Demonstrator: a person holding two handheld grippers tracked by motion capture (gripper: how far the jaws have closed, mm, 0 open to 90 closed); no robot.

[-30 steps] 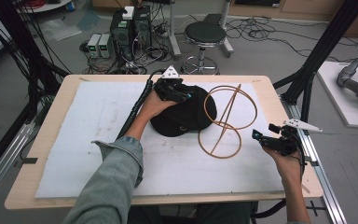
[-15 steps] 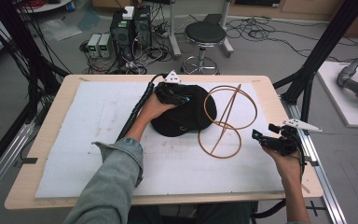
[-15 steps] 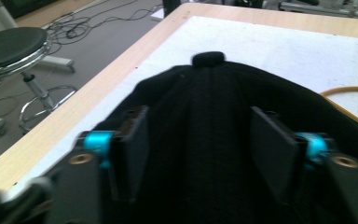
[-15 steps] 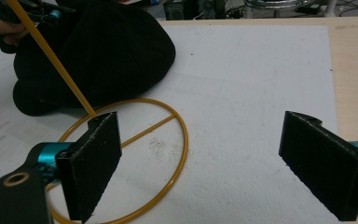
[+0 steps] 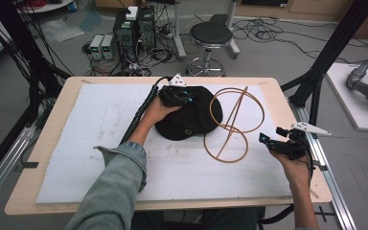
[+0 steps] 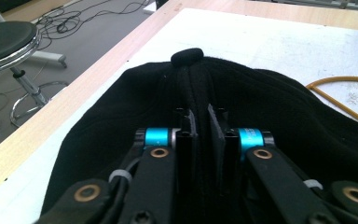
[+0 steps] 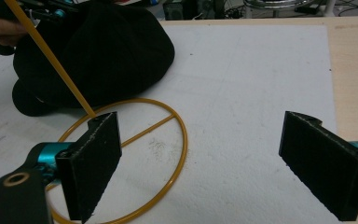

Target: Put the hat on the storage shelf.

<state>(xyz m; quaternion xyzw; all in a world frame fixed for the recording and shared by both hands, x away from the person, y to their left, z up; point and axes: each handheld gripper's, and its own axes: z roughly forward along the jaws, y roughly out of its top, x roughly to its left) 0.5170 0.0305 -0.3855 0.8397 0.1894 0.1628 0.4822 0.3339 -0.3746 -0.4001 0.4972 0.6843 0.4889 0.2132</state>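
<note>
Jaws of the left gripper (image 6: 199, 140), which have just been closing, are seen pinched on a raised fold along the crown of the black cap (image 5: 191, 117), whose top button (image 6: 187, 56) lies straight ahead of them, so the cap is held on the white mat (image 5: 76, 124) left of the wire stand (image 5: 230, 122). Further right, the stand's two hoops and slanted rod are found just beside the cap, touching or nearly so. At the right edge of the table (image 5: 43, 112), the right gripper (image 5: 273, 141) is kept spread with nothing between its pads, the lower hoop just ahead of it and bare mat beyond.
</note>
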